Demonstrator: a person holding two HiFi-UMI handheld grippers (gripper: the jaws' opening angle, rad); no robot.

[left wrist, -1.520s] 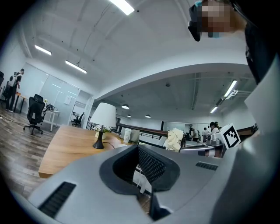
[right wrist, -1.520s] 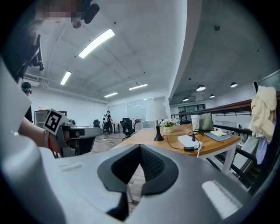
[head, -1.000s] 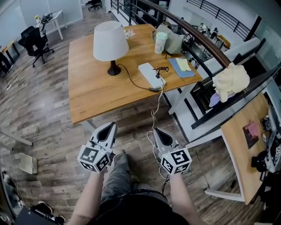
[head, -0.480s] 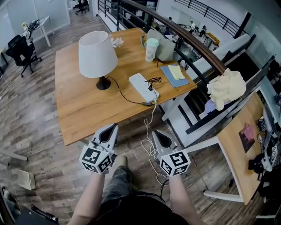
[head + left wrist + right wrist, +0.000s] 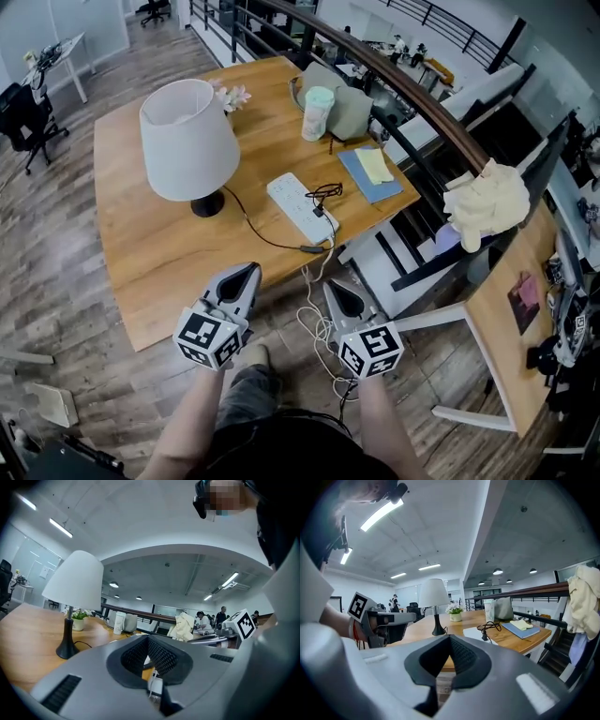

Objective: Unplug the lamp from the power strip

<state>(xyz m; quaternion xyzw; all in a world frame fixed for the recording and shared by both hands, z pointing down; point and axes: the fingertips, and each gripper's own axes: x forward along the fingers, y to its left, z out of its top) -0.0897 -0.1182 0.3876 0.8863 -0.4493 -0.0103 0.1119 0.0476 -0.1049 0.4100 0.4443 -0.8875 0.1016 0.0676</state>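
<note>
A lamp (image 5: 187, 141) with a white shade and a black base stands on the wooden table (image 5: 159, 262). Its black cord runs along the table to the white power strip (image 5: 296, 206), where a black plug (image 5: 319, 212) sits near the strip's end. Both grippers hang short of the table's near edge, apart from everything. My left gripper (image 5: 251, 269) is shut and empty. My right gripper (image 5: 330, 284) is also shut and empty. The right gripper view shows the lamp (image 5: 433, 592) and the power strip (image 5: 476, 631) ahead. In the left gripper view the lamp (image 5: 75, 581) stands to the left.
A white cable (image 5: 314, 314) hangs from the strip to the floor between the grippers. On the table's far side are a mint tumbler (image 5: 317, 100), a grey bag (image 5: 349, 89), a blue notebook (image 5: 370, 178) and flowers (image 5: 232, 95). A railing (image 5: 422, 122) with a cream cloth (image 5: 487, 202) runs on the right.
The table, lamp and strip have come nearer and shifted left in the head view as the person walked up. Both grippers stay shut, held in front.
</note>
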